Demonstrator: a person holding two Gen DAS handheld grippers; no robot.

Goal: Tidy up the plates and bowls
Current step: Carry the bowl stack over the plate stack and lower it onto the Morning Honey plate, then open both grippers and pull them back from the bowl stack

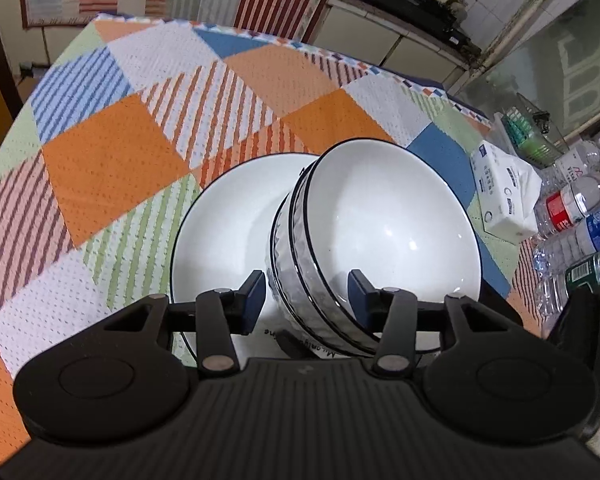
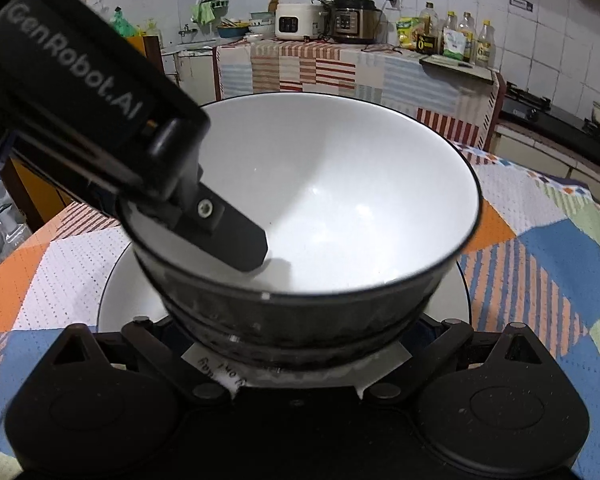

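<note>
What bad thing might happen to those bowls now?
The nested bowls lean sideways over the plate, with the left gripper straddling their rims. If it lets go, they might tip and clank onto the plate. The right gripper's fingers are hidden under the bowls, so its hold is uncertain.

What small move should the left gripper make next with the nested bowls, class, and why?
Probably ease the nested bowls down until they sit level on the plate, and only then open. The left gripper appears to pinch their wall, one finger inside and one outside, and the bowls lean tilted over the plate, so letting go now could tip them.
</note>
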